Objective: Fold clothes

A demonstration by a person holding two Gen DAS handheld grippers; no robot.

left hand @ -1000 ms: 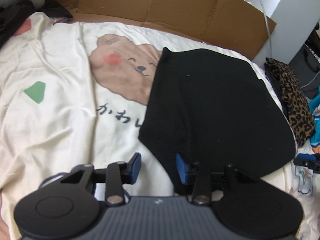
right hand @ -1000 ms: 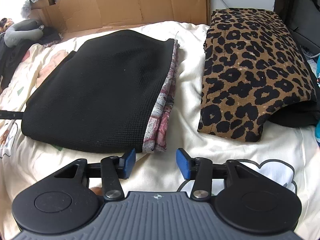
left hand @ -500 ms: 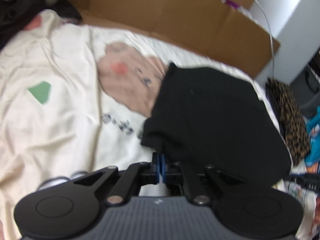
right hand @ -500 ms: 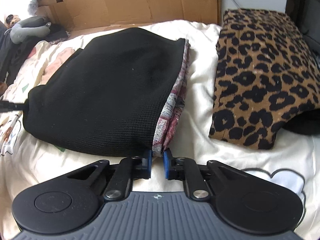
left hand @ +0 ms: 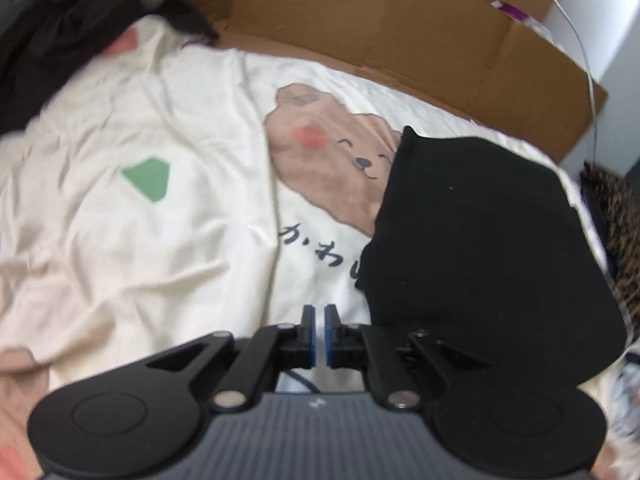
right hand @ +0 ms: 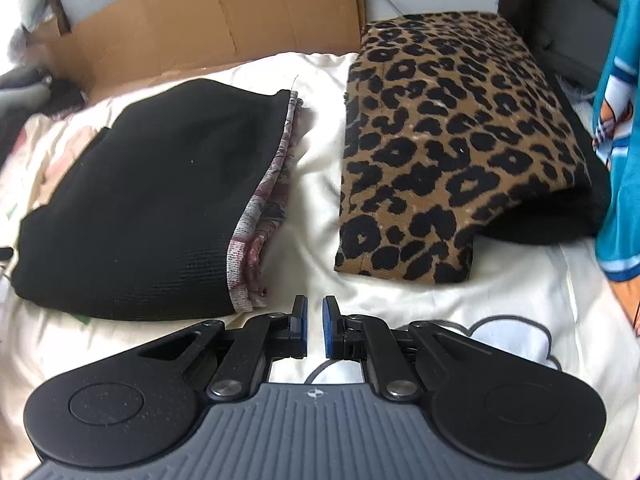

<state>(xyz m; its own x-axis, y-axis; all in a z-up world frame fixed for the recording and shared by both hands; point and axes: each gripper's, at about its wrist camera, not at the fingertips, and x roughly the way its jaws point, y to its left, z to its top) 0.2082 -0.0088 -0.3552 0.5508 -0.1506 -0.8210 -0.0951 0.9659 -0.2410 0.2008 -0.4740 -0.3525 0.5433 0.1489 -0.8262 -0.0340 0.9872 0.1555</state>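
Your left gripper (left hand: 319, 330) and right gripper (right hand: 315, 327) are both closed on nothing; folded black garment (right hand: 140, 216) lies on the bedsheet (right hand: 316, 168) beside the leopard-print pile (right hand: 452, 140); fold looks finished; next, probably fetch another garment.

Both wrist views near, down-angled; share black garment (left hand: 488, 240).

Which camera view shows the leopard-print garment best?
The right wrist view. There the folded leopard-print garment lies in full on the bed sheet, right of the black garment. The left wrist view shows only a blurred strip of it at the right edge.
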